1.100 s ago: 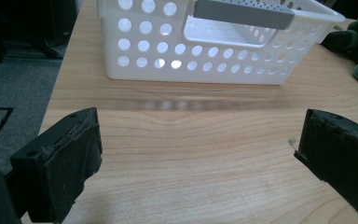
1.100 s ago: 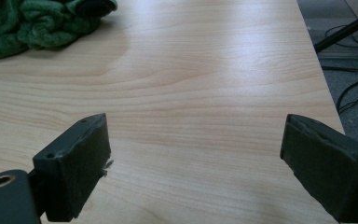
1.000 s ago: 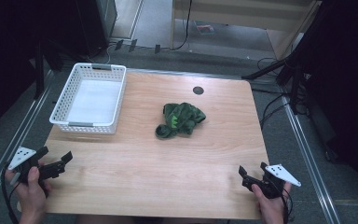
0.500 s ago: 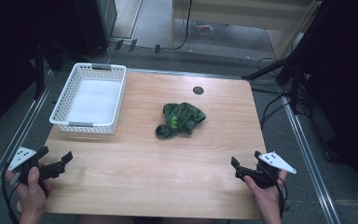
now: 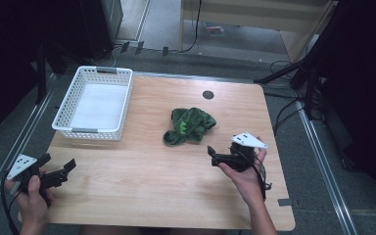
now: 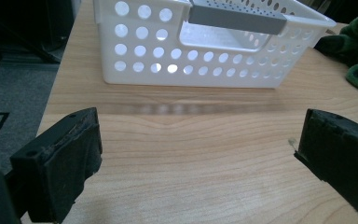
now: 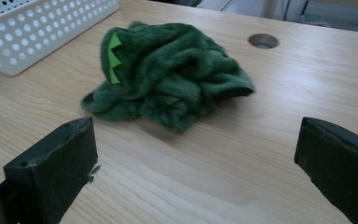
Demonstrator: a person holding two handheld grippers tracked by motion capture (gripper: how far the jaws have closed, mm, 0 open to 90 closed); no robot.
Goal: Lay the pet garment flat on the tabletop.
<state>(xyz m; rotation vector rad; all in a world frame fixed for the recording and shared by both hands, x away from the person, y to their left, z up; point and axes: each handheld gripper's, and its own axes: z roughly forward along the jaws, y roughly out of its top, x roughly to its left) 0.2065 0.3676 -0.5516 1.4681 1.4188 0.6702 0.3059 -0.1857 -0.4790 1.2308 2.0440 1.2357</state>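
A crumpled dark green plush item (image 5: 191, 125) with light green spikes lies near the middle of the wooden table (image 5: 147, 186). My right gripper (image 5: 212, 156) is held open just right of and nearer than it, jaws pointing at it and apart from it. In the right gripper view the plush (image 7: 168, 74) lies ahead of the wide-open jaws of that gripper (image 7: 196, 149), which have nothing between them. My left gripper (image 5: 58, 162) is open at the table's near left corner. Its own view has its jaws (image 6: 200, 140) spread, facing the white basket (image 6: 205, 42), with the plush (image 6: 354, 51) at the far right.
The white perforated basket (image 5: 95, 103) stands empty at the far left of the table; its corner (image 7: 28, 28) appears in the right gripper view. A round cable hole (image 5: 208, 94) sits near the far edge behind the plush. Cables and dark stands lie on the floor to the right.
My right gripper has moved from the near right corner forward and left, close to the green plush. The left gripper and the plush have stayed put.
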